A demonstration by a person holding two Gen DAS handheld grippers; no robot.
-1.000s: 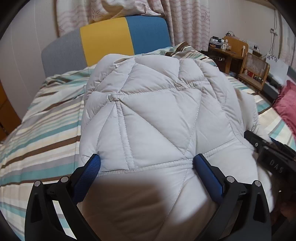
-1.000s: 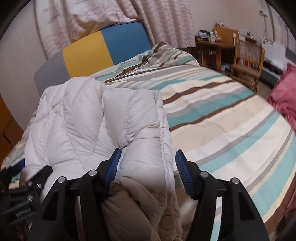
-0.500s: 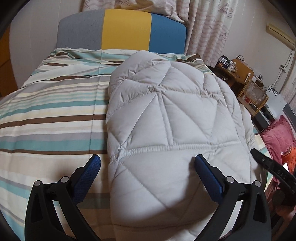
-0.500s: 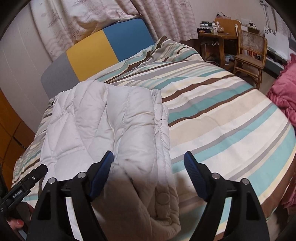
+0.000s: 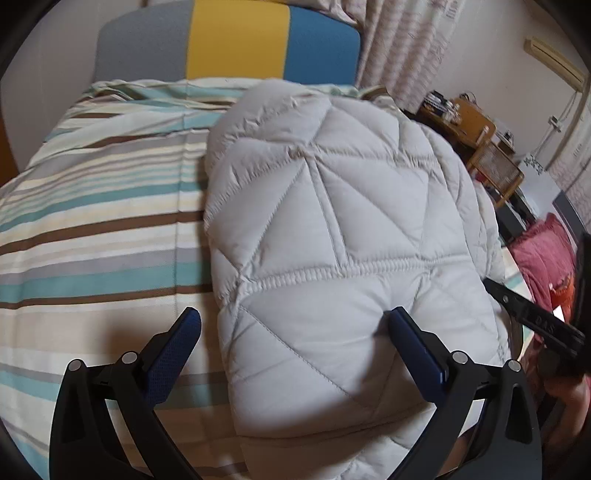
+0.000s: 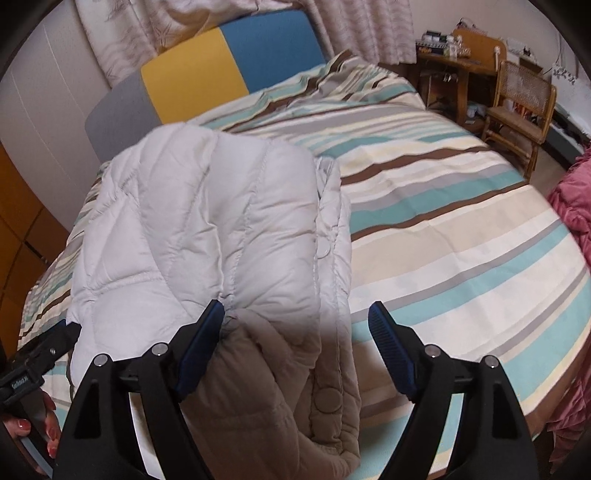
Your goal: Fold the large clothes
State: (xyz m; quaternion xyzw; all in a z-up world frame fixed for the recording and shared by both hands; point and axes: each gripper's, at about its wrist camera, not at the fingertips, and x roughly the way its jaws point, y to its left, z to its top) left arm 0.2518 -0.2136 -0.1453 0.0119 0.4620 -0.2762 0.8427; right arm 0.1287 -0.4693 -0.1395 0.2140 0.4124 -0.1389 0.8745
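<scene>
While both grippers stood over the near edge of the bed, the quilted white jacket [image 5: 332, 229] lay folded into a thick bundle on the striped bedspread [image 5: 92, 229], its long axis running away from the cameras toward the headboard [image 5: 236, 40], which showed grey, yellow and blue panels. The left gripper [image 5: 293, 321] had its jaws spread wide; its left blue pad [image 5: 173, 354] was over bare bedspread just beside the bundle, and its right pad [image 5: 413, 350] was over the jacket's quilted top surface, with a slight dent in the fabric at its tip, though contact could not be confirmed. Nothing was clamped between them. The right gripper [image 6: 297, 321] was likewise spread apart: its left pad [image 6: 201, 347] sat against a seam at the jacket's near end, and its right pad [image 6: 389, 350] stood over the bedspread, clear of the garment. In the right wrist view the jacket [image 6: 207, 229] showed a placket edge with round snap buttons [image 6: 327, 400] along its right side, and a darker beige lining exposed at the near end. Part of the left gripper's body and fingers with red-painted nails [image 6: 48, 424] appeared at the lower left of that view. A wooden desk [image 6: 454, 70] and a cane-backed chair [image 6: 517, 107] stood beyond the far side of the bed, patterned curtains [image 6: 362, 26] hung behind the headboard, and a pink-red cloth [image 5: 543, 258] lay off the bed's right edge.
</scene>
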